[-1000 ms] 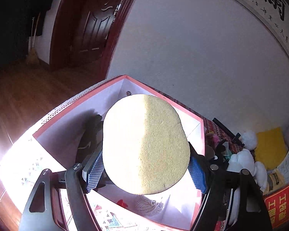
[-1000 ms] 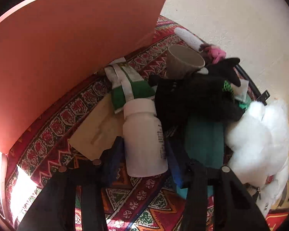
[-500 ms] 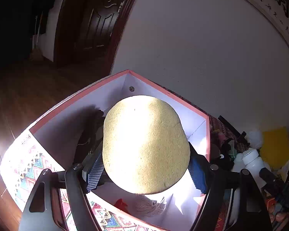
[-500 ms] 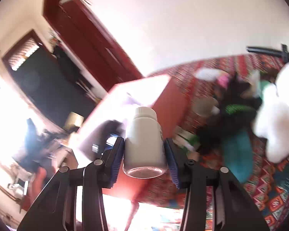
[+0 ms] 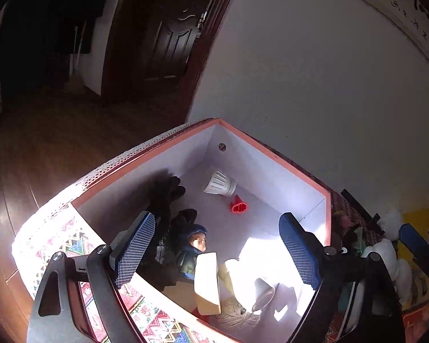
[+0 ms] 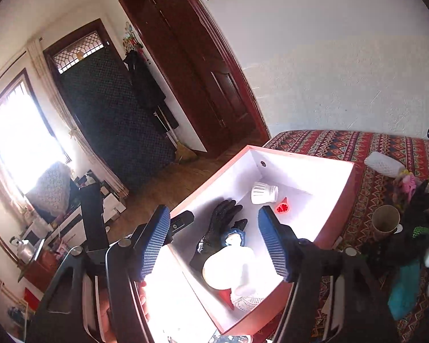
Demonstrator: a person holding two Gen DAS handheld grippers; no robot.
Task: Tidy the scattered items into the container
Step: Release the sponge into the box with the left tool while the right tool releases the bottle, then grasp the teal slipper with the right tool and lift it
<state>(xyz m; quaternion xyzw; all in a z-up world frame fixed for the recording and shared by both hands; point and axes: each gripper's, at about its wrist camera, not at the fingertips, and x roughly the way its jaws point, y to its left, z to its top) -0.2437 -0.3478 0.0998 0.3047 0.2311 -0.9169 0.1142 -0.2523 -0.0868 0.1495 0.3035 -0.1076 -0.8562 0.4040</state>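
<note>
The pink box (image 5: 274, 157) with white inside sits on the patterned cloth; it also shows in the right wrist view (image 6: 351, 188). My left gripper (image 5: 217, 251) is open and empty above it. The yellow sponge (image 5: 207, 283) lies on edge inside, by a doll (image 5: 197, 243), a black glove (image 5: 166, 197), a white bulb (image 5: 220, 184), a red cone (image 5: 238, 205) and a twine ball (image 5: 234, 314). My right gripper (image 6: 214, 243) is open and empty above the box. The white bottle (image 6: 243, 274) lies in the glare beside the sponge (image 6: 218, 271).
On the cloth right of the box lie a paper cup (image 6: 386, 223), a black toy (image 6: 414, 228), a teal cloth (image 6: 406, 291) and a white mesh sleeve (image 6: 383, 165). A white wall stands behind. Wooden floor and a dark door (image 5: 168, 45) are to the left.
My left gripper opened and the sponge dropped into the box. My right gripper lifted the white bottle off the cloth, carried it over the box and let it go inside.
</note>
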